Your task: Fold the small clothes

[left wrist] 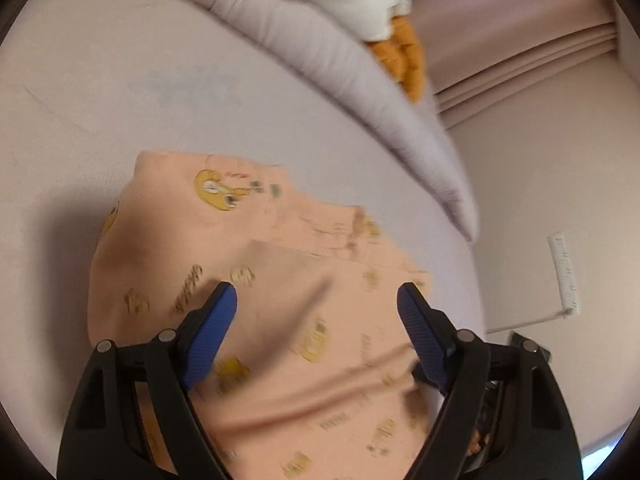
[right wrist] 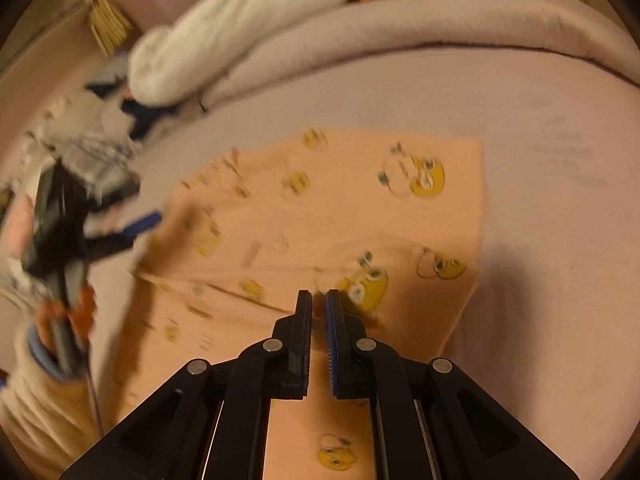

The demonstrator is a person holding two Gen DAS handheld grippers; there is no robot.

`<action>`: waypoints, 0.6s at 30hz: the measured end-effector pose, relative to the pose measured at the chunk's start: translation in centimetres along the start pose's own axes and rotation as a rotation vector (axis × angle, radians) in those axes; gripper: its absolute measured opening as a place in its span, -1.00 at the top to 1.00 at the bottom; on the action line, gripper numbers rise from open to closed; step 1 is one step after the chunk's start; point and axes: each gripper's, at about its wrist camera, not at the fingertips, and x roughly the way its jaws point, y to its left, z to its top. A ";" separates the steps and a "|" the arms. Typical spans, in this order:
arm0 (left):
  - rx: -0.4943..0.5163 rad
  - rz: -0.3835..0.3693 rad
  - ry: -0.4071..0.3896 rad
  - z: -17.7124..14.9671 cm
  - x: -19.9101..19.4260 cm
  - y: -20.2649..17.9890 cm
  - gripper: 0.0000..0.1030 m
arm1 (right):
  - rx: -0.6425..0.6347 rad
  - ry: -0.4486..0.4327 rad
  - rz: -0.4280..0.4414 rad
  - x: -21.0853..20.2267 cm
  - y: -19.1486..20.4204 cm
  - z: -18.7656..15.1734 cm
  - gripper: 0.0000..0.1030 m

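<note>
A small peach garment (left wrist: 280, 280) printed with yellow cartoon birds lies partly folded on a pale lilac bed sheet (left wrist: 100, 100). My left gripper (left wrist: 318, 298) is open just above it, fingers spread wide over the cloth. In the right wrist view the same garment (right wrist: 320, 208) spreads across the middle. My right gripper (right wrist: 319, 300) hovers over its near part with the jaws almost closed and a narrow gap; whether cloth is pinched is unclear. The left gripper (right wrist: 136, 224) shows blurred at the garment's left edge, held by a hand.
A rolled pale duvet (left wrist: 320, 52) runs along the far side of the bed, with a white pillow (right wrist: 224, 32) and an orange soft toy (left wrist: 400, 56) on it. The bed edge and a wall with a power strip (left wrist: 564, 276) lie to the right.
</note>
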 end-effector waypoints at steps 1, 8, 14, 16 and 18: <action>0.021 0.083 -0.020 0.2 0.3 0.1 -0.56 | -0.007 0.030 -0.031 0.3 -0.2 -0.5 0.88; 0.136 0.378 -0.181 1.7 0.3 1.2 -0.37 | -0.004 0.067 -0.027 -0.2 -0.9 -4.0 1.00; 0.144 0.338 -0.197 1.9 -3.1 1.3 -0.48 | -0.014 -0.006 0.001 -3.2 -0.4 -4.1 1.00; 0.174 0.300 -0.197 1.3 -4.6 0.6 -0.52 | -0.052 -0.074 0.030 -4.7 0.6 -3.4 1.00; 0.221 0.260 -0.189 0.0 -5.6 -0.6 -0.57 | -0.087 -0.127 0.016 -5.2 1.4 -2.6 1.00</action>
